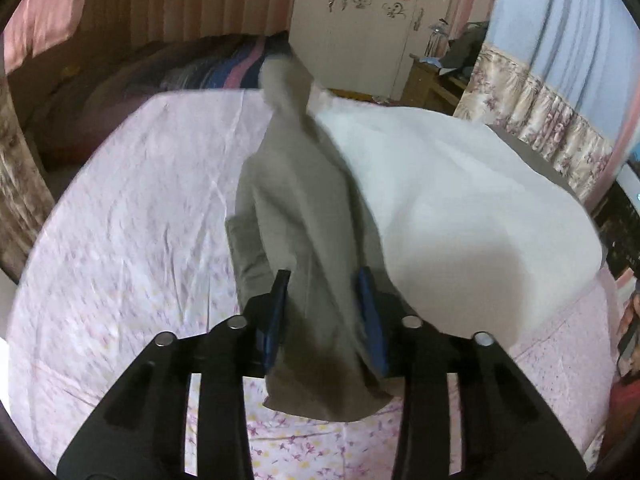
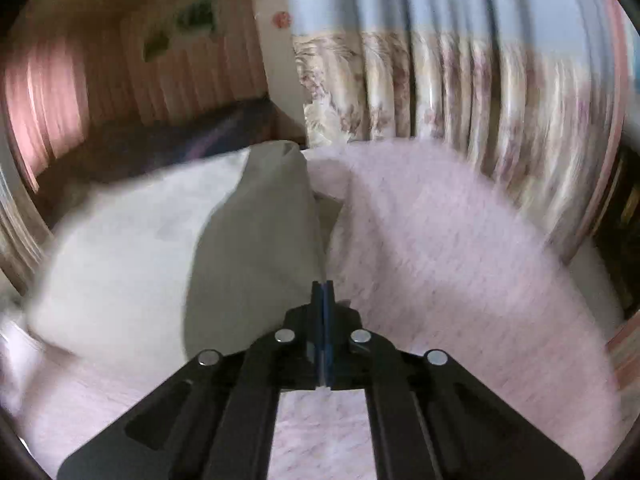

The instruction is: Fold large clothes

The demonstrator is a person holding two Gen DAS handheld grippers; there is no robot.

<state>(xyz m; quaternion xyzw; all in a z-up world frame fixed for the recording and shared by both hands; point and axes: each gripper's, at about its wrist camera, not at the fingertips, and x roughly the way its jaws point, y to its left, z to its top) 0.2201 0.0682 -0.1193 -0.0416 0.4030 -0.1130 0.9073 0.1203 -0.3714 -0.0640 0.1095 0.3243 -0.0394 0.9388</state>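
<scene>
A large garment with a beige part (image 1: pixel 296 204) and a white part (image 1: pixel 452 200) hangs lifted over the bed. In the left wrist view my left gripper (image 1: pixel 326 280) has its jaws apart with the beige cloth bunched between the blue pads (image 1: pixel 370 312); I cannot tell if they press it. In the right wrist view the garment (image 2: pixel 256 232) stretches away from my right gripper (image 2: pixel 323 286), whose jaws are closed together on the garment's near edge. This view is blurred by motion.
The bed has a pink floral sheet (image 1: pixel 120 240). A dark striped blanket (image 1: pixel 224 68) lies at its far end. A white wardrobe (image 1: pixel 360 40), a wooden side table (image 1: pixel 432 80) and floral curtains (image 2: pixel 440 92) stand beyond the bed.
</scene>
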